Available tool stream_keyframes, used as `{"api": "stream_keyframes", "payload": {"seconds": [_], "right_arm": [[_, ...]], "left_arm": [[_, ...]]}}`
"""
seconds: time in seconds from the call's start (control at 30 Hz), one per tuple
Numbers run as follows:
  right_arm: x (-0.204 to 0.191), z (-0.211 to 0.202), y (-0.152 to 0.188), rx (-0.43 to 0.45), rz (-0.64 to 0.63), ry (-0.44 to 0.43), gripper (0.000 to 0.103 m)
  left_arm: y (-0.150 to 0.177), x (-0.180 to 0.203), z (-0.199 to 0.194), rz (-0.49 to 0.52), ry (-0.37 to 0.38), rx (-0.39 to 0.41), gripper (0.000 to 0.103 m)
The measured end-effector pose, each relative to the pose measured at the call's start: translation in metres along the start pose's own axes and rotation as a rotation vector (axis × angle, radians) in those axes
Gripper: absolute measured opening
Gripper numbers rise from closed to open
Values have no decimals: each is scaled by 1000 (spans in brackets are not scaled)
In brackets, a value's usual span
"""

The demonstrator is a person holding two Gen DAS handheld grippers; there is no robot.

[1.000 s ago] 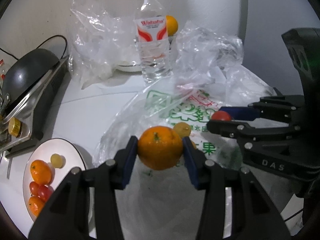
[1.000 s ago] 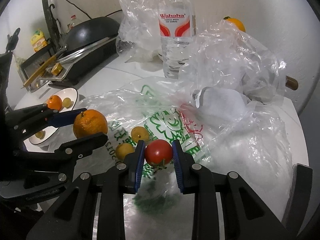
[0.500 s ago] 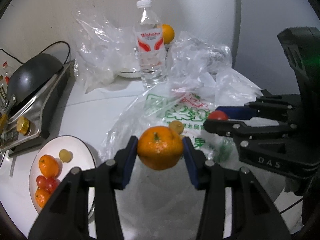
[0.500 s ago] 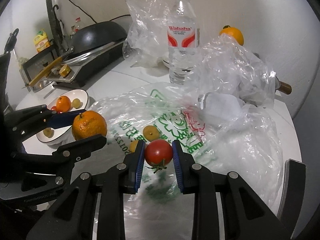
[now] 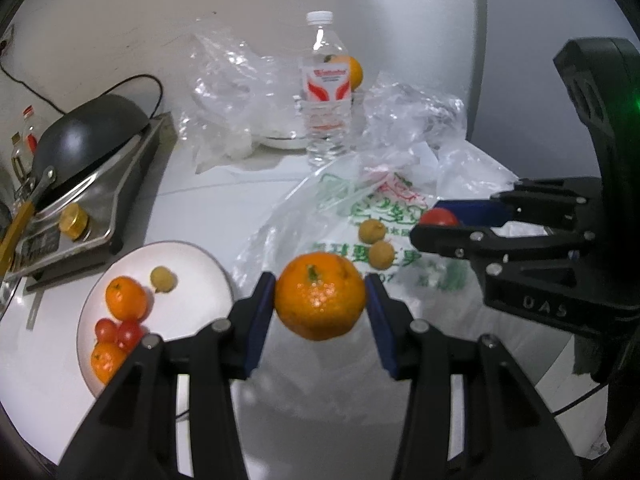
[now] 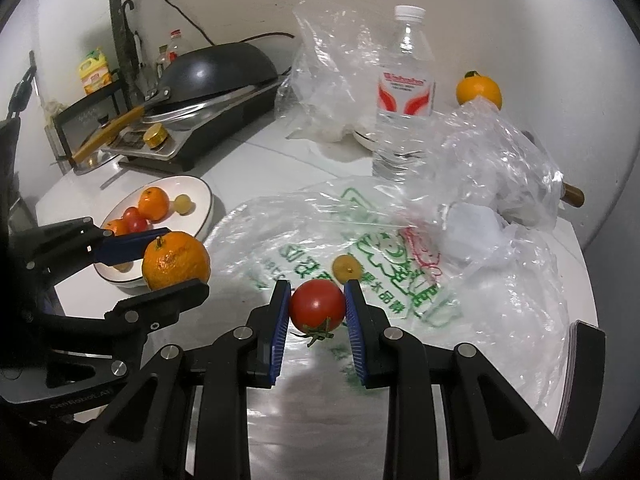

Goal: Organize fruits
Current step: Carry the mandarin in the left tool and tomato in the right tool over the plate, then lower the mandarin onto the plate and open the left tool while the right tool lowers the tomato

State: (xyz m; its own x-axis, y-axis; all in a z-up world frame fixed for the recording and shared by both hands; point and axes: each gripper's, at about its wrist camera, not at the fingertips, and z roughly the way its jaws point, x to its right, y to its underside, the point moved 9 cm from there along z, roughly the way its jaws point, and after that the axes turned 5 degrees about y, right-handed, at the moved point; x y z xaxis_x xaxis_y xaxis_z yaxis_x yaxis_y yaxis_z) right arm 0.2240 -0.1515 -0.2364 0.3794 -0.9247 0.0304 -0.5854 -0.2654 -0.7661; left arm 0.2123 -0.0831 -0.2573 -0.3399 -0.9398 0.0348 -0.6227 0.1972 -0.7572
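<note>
- Nearest the left wrist camera: left tool clamped on a mandarin orange, blue pads against both its sides, fruit lifted off the tabletop, green stem end up.
- Nearest the right wrist camera: right tool clamped on a cherry tomato, calyx hanging at the bottom, also lifted.
- Beneath both tools: flattened clear plastic bag with green and red print; two small yellow-brown fruits lie on it, just beside each other.
- Left of the bag: white plate holding two mandarins, two cherry tomatoes and one pale yellow-green fruit.
- Farther left: stove unit with dark wok on top, its handle pointing at the camera.
- Behind the bag: crumpled clear bags; upright water bottle with red-and-white label, cap on.
- Farthest, near the wall: another orange, beyond the crumpled plastic.
</note>
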Motion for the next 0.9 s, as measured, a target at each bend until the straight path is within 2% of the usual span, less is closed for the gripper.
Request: {"api": "stream_keyframes", "payload": {"seconds": [0.43,0.9], "right_arm": [[-50,1,-13,-2,-62,-10,29],[-89,19,-30,-12,-95,-47,29]], "left_arm": [[21,-49,-21,-58,-34,20,46],[35,-94,-12,-82,-86,2,46]]}}
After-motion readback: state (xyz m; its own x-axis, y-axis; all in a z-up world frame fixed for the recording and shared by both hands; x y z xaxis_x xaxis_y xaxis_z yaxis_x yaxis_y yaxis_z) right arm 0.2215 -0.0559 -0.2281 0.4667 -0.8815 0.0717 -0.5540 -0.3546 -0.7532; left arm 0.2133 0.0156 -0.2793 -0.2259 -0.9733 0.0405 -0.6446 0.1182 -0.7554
